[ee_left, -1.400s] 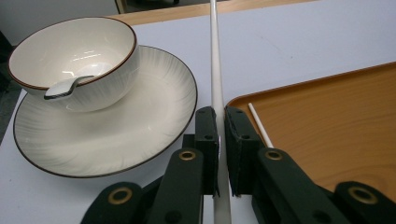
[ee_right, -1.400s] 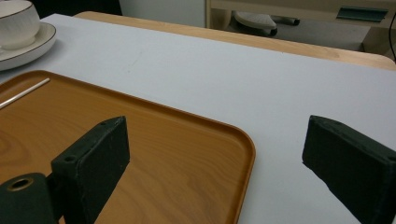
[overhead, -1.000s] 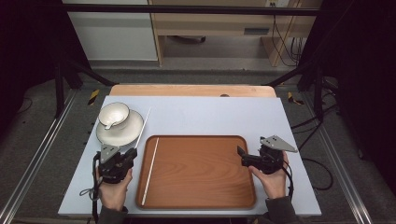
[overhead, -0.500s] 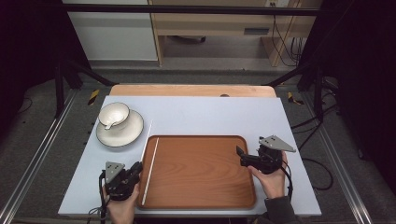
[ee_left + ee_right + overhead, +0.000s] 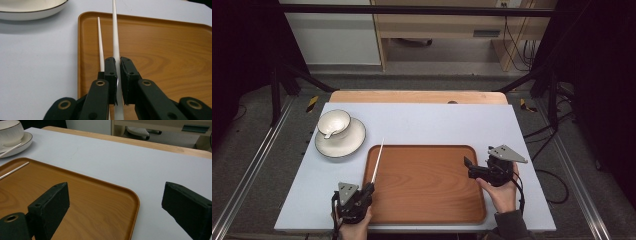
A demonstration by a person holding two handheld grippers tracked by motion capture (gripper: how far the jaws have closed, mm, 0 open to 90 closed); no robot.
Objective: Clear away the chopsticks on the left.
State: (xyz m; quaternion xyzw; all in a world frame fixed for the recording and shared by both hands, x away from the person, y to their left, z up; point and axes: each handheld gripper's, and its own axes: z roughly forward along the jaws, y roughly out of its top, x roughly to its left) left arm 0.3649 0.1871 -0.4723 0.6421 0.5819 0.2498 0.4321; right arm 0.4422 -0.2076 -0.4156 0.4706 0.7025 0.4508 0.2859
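Two white chopsticks [image 5: 100,45] are near the left rim of the tray [image 5: 427,200]. The left gripper [image 5: 117,77], at the bottom left of the high view, pinches one chopstick [image 5: 115,37] tight. The other lies flat beside it. The right gripper [image 5: 115,207] is wide open over the tray's right edge. Lift slowly, and keep the long stick level so it does not swing.

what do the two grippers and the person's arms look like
Both are black two-jaw tools. The left gripper and right gripper each carry a grey three-cornered plate on top and trail a black cable. The fingers are flat black blocks with brass-ringed pivots. A dark grey sleeve covers the right forearm.
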